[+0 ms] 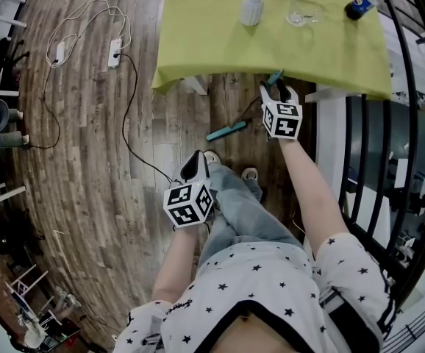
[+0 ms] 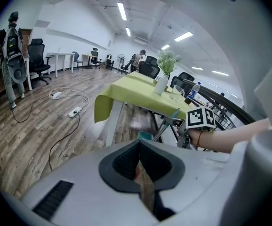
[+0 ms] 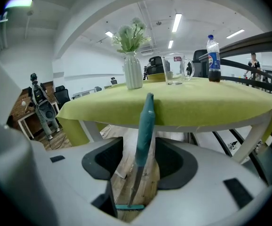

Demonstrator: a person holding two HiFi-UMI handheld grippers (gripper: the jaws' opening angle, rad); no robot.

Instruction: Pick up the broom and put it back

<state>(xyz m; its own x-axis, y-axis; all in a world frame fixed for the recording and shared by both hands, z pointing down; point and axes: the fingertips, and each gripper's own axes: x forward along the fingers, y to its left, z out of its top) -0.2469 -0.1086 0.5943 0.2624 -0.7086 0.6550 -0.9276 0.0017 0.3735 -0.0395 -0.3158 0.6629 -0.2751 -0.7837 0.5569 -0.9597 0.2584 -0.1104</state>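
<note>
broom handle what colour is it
The broom handle is teal; it shows best in the right gripper view.

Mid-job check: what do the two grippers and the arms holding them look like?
The left gripper and right gripper match: pale grey bodies, dark jaw pads, and a white cube with black square markers on each. The arms are bare below the short sleeves of a white shirt with black stars. A thin red band circles the right wrist.
</note>
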